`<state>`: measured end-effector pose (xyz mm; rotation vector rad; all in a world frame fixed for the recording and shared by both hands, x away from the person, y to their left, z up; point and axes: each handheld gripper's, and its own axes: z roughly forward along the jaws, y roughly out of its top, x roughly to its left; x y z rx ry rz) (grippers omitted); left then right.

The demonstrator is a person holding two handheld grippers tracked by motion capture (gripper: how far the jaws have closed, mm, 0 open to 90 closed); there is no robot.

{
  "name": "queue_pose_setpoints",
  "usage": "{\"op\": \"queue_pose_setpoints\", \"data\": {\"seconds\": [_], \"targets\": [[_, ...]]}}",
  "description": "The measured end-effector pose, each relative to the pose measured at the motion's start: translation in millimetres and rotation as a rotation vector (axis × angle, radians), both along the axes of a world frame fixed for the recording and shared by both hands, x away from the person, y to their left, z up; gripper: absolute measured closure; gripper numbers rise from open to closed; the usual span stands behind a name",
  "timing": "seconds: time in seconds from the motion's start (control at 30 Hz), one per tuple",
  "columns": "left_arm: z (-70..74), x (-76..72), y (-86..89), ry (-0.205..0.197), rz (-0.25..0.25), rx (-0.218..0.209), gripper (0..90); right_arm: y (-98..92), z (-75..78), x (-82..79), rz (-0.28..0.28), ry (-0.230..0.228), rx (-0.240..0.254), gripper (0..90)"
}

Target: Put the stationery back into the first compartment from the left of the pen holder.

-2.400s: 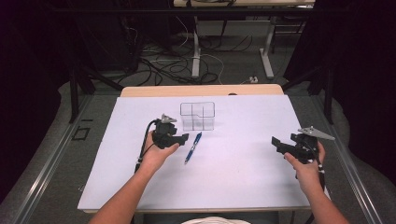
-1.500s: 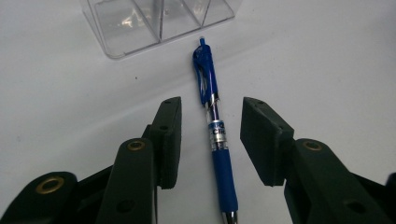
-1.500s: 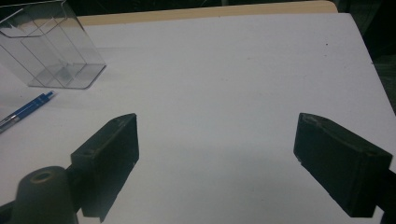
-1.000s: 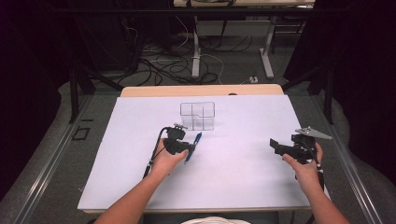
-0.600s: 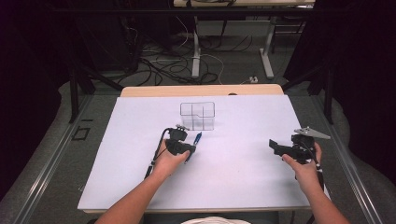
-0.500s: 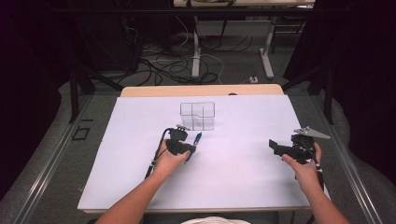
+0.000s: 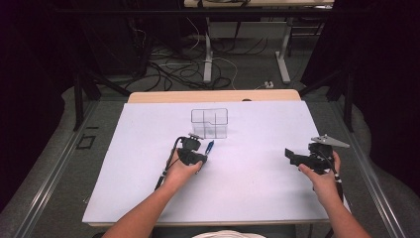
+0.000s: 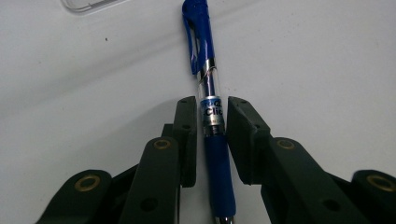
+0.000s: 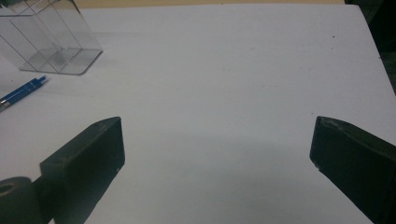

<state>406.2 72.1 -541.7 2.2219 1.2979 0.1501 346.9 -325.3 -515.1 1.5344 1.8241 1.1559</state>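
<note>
blue pen (image 8: pixel 211 112) lying between left jaws, ungripped

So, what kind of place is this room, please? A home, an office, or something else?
Probably a lab or a recording studio, not a home. The table has a plain white cover and stands between dark curtains, loose cables lie on the floor behind it, and a person works with a hand-held gripper in each hand.

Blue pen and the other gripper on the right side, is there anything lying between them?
Nothing. In the high view, only bare white table separates the blue pen from the right gripper.
</note>
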Motion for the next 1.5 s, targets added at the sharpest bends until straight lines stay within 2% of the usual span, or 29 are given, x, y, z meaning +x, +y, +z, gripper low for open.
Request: {"op": "queue_pose_setpoints", "data": {"seconds": [0.27,0.37,0.57,0.8,1.03,1.23,1.4,1.5], "targets": [[0.1,0.3,-0.9,0.005,0.010,0.003,77.7,0.8,-0.1,0.2,0.004,-0.001,-0.005,2.7],[-0.2,0.3,-1.6,0.014,0.028,-0.014,78.3,0.8,0.0,0.1,0.003,-0.001,-0.004,2.7],[0.1,0.1,-2.2,0.018,0.044,-0.018,79.1,0.7,0.1,0.0,0.004,0.000,-0.005,2.7],[1.0,1.2,0.4,0.022,0.023,-0.006,79.2,1.8,0.1,-0.2,0.006,0.001,-0.005,2.7],[2.8,1.4,1.6,0.035,0.010,-0.013,79.3,4.0,0.2,-0.6,0.009,-0.010,-0.025,2.6],[6.7,1.2,3.8,0.026,-0.008,-0.022,79.3,5.1,0.5,-0.8,0.018,-0.009,-0.029,2.6],[11.5,-0.3,5.8,0.028,-0.009,-0.044,79.3,5.1,0.7,-1.0,0.025,-0.014,-0.040,2.3],[15.5,-0.5,7.7,0.022,-0.034,-0.044,79.3,6.5,0.9,-1.1,0.030,-0.017,-0.050,2.3]]}}
